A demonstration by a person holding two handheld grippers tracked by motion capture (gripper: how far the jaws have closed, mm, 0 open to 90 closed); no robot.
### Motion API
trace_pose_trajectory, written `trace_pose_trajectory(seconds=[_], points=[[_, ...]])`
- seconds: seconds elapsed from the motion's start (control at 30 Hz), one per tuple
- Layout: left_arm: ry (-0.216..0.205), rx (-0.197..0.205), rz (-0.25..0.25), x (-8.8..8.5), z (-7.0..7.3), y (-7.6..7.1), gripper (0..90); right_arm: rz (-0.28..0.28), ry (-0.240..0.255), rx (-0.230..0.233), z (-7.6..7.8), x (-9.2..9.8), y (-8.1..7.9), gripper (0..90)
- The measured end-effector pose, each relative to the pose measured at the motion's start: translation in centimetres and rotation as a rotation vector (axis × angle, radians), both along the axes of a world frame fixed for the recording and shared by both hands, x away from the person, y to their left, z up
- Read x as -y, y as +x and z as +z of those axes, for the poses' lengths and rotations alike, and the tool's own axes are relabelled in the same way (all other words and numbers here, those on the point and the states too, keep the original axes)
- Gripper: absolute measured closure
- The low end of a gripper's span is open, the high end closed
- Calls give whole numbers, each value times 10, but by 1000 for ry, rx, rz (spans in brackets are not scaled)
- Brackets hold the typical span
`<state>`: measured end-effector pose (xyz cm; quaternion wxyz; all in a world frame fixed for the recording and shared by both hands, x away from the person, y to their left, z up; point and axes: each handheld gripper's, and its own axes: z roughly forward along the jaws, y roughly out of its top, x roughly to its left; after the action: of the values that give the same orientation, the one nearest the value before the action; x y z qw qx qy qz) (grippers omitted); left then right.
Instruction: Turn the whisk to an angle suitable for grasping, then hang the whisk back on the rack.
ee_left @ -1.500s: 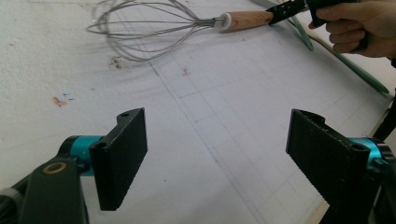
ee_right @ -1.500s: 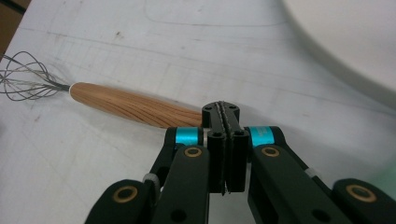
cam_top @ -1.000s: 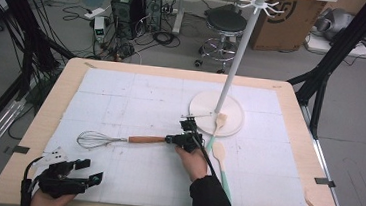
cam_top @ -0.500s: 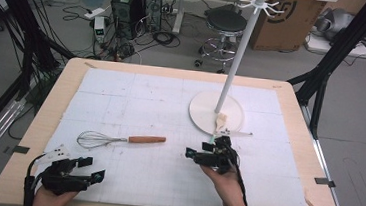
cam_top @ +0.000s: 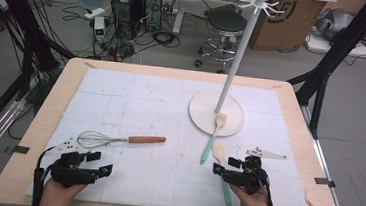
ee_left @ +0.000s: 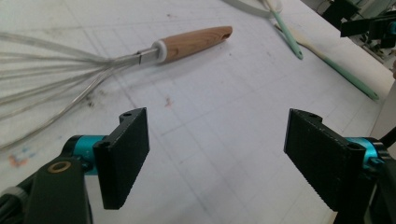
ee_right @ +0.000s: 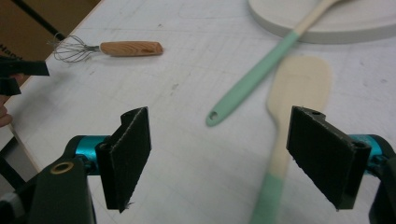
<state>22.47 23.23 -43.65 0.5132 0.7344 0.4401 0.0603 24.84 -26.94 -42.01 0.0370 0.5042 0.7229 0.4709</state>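
High view: both grippers, left gripper [cam_top: 106, 168] and right gripper [cam_top: 217, 172], stand wide and empty; the whisk [cam_top: 117, 139] lies between, and two spatulas [cam_top: 211, 141] seem to cross near the stand base [cam_top: 198, 112].

My wooden surface [cam_top: 27, 134] carries a white gridded mat [cam_top: 136, 99], on which lie a wood-handled whisk [cam_top: 117, 139], two mint-handled spatulas [cam_top: 211, 138] [cam_top: 222, 171], and the hook stand's round base [cam_top: 203, 110].

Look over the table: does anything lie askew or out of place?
Yes. One green-handled spatula lies half on the stand's round base, head up on it, handle down on the mat. The whisk and the second spatula lie flat; nothing looks spilled or damaged.
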Motion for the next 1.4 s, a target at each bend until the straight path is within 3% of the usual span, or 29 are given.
trace_pose_trajectory(seconds=[0.13, 0.17, 0.23, 0.27, 0.33, 0.37, 0.43, 0.5, 0.6, 0.77, 0.8, 0.83, 0.87, 0.93, 0.97, 1.03, 1.1, 1.23, 1.4], points=[[16, 36, -34, 10, 18, 14, 239, -1, 8, 2, 1, 12, -1, 215], [24, 58, -53, 17, 28, 26, 249, -6, 10, -3, 1, 15, 1, 215], [24, 49, -106, 25, 33, 43, 302, -16, 8, -7, 2, 20, 3, 216], [24, 49, -106, 25, 33, 43, 330, -18, 7, -10, 2, 23, 4, 217], [56, 44, -145, 33, 35, 58, 339, -24, 6, -10, 3, 26, 7, 219], [88, 24, -144, 39, 34, 71, 338, -26, 4, -7, 3, 27, 8, 221], [91, 7, -151, 40, 33, 77, 337, -29, 7, -12, 3, 28, 10, 223], [106, -21, -125, 42, 29, 92, 350, -28, 4, -16, 2, 29, 13, 225], [111, -28, -121, 43, 27, 98, 384, -20, 3, -20, 0, 27, 18, 229], [162, -73, -133, 48, 20, 111, 459, -5, 3, -28, -2, 23, 24, 235], [196, -98, -154, 52, 20, 115, 464, -2, 3, -29, -2, 23, 25, 236], [196, -98, -154, 52, 20, 115, 464, -2, 3, -29, -2, 23, 25, 236], [233, -105, -186, 58, 22, 119, 464, 4, 5, -30, -2, 21, 28, 238], [233, -99, -194, 60, 23, 120, 463, 9, 9, -30, -2, 19, 30, 239], [229, -111, -207, 61, 23, 121, 463, 9, 9, -30, -2, 19, 30, 239], [265, -125, -216, 64, 22, 125, 453, 15, 12, -26, -1, 19, 33, 240], [254, -153, -226, 65, 19, 127, 450, 18, 13, -25, -1, 18, 34, 242], [276, -189, -234, 69, 13, 130, 435, 20, 18, -26, 0, 18, 37, 243], [279, -216, -238, 68, 10, 132, 429, 30, 23, -24, 2, 18, 37, 245]])
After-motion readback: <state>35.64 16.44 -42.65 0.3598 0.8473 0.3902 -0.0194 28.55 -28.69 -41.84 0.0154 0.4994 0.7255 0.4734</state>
